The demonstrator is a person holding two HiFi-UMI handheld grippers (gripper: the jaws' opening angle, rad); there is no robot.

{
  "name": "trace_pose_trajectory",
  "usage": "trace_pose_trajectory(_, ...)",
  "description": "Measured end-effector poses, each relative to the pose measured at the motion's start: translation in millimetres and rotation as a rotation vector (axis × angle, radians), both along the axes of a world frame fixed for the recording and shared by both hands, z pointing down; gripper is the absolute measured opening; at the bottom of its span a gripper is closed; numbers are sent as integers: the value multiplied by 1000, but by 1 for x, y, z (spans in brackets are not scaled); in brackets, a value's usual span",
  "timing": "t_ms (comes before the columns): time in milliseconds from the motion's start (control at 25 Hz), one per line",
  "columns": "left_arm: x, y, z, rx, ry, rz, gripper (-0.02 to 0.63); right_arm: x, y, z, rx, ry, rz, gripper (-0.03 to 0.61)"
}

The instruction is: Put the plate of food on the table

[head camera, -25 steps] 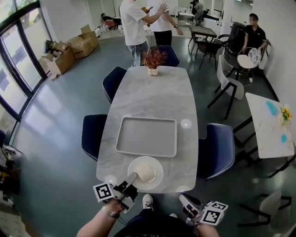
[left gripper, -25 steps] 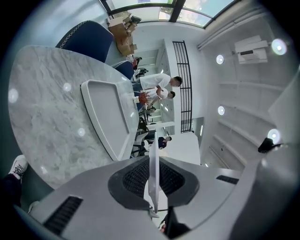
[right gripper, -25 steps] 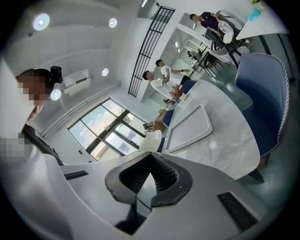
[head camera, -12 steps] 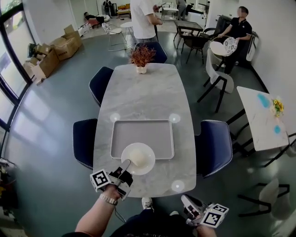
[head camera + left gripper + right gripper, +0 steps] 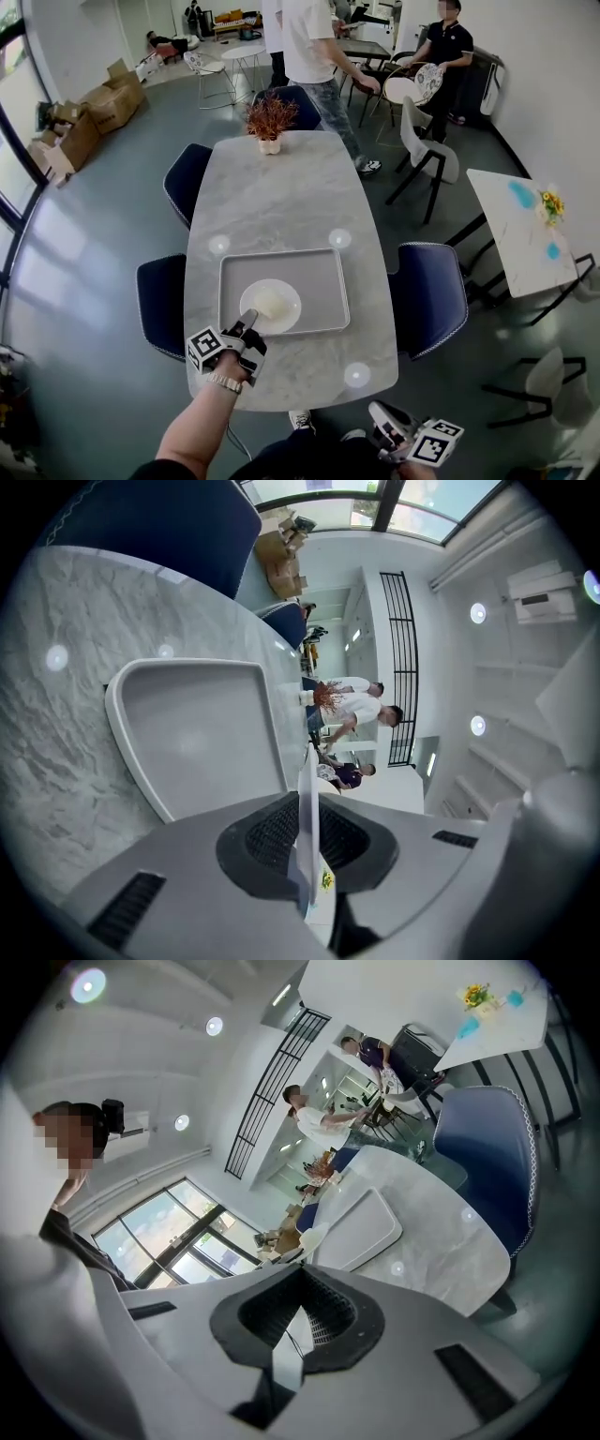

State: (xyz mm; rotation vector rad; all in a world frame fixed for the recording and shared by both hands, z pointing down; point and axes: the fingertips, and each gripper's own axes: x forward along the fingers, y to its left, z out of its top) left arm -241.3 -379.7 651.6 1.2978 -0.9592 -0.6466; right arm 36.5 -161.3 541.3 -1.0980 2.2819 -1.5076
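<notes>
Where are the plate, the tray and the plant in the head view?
plate (image 5: 292, 307): head view, bare right side, near its rim.
tray (image 5: 320, 277): head view, bare floor of its right half.
plant (image 5: 270, 116): head view, its reddish foliage.

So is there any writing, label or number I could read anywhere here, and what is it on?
No readable text anywhere.
Marker cubes: black-and-white square patterns, no letters or numbers.
Plate: a small yellow-green mark by its edge, too blurred to read.
Cardboard boxes: any print is too small to read.
</notes>
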Motion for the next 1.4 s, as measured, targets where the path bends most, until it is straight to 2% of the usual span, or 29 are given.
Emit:
trace_pose_trajectory(520,-3,-65,59,-124,-87,-7,32,14,11,2,-41,9,103,11)
trace_pose_trajectory(1400,-4,-78,93,-207,-148,21,32,13,24,13,-78,15,141,11)
